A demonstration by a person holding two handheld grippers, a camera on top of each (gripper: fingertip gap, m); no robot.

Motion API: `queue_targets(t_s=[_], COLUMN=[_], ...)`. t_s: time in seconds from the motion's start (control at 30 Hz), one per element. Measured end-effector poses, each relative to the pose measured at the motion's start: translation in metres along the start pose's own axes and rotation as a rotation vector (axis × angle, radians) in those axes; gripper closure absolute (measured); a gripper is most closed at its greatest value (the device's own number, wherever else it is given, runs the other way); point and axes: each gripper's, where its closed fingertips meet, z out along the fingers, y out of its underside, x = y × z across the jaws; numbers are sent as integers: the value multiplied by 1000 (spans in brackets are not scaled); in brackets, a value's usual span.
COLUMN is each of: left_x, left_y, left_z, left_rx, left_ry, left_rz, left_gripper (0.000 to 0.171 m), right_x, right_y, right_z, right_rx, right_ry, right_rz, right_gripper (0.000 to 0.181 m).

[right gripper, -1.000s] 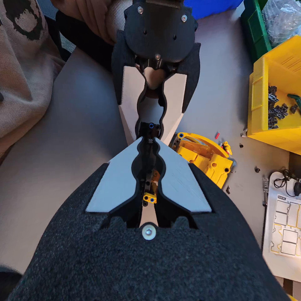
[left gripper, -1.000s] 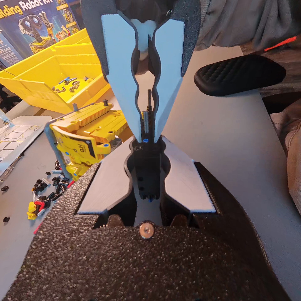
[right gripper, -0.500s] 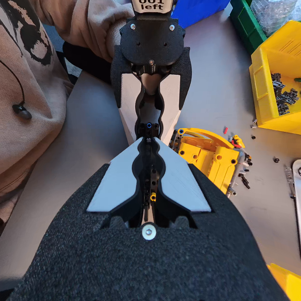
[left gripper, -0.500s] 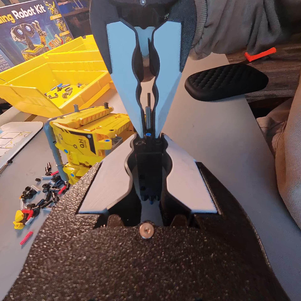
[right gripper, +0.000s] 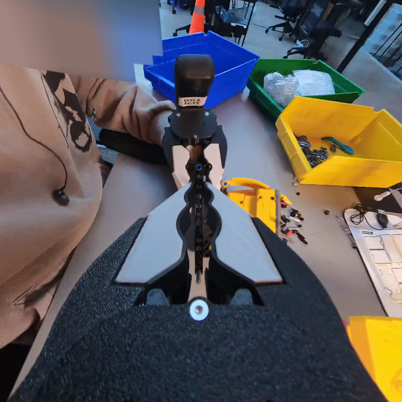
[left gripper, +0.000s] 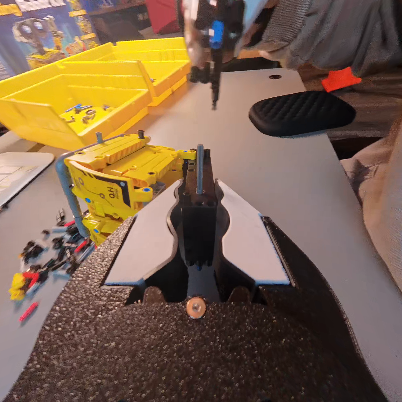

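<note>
on the left we've got loose pins (left gripper: pixel 46 250) scattered on the grey table (left gripper: pixel 272 174), then the yellow model (left gripper: pixel 113 174) just beside our left gripper (left gripper: pixel 199 185), jaws pinching a black block (left gripper: pixel 199 228) with a grey axle (left gripper: pixel 199 167) sticking out. to the right, our right gripper (right gripper: pixel 198 185) clamps a thin black beam (right gripper: pixel 199 217).

Glossy yellow plastic bins (left gripper: pixel 91 91) sit on the matt, smooth grey tabletop (left gripper: pixel 272 185), beside a black pad (left gripper: pixel 302 113) with a ribbed surface (probably rubber or foam)
</note>
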Motion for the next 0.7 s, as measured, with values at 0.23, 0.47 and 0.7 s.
queue_targets(t_s=[0.23,0.47,0.7], left_x=[10,9,11], left_y=[-2,-1,-7], left_z=[4,3,-8], left_rx=[-6,-1,17], left_ry=[33,15,35], left_rz=[-16,-7,10], left_gripper=[143,143,136], right_x=[18,34,42], right_y=[-5,-1,16], right_z=[-14,-22,-41], right_rx=[78,128,183], right_ry=[-5,25,83], right_rz=[157,237,324], right_gripper=[176,176,176])
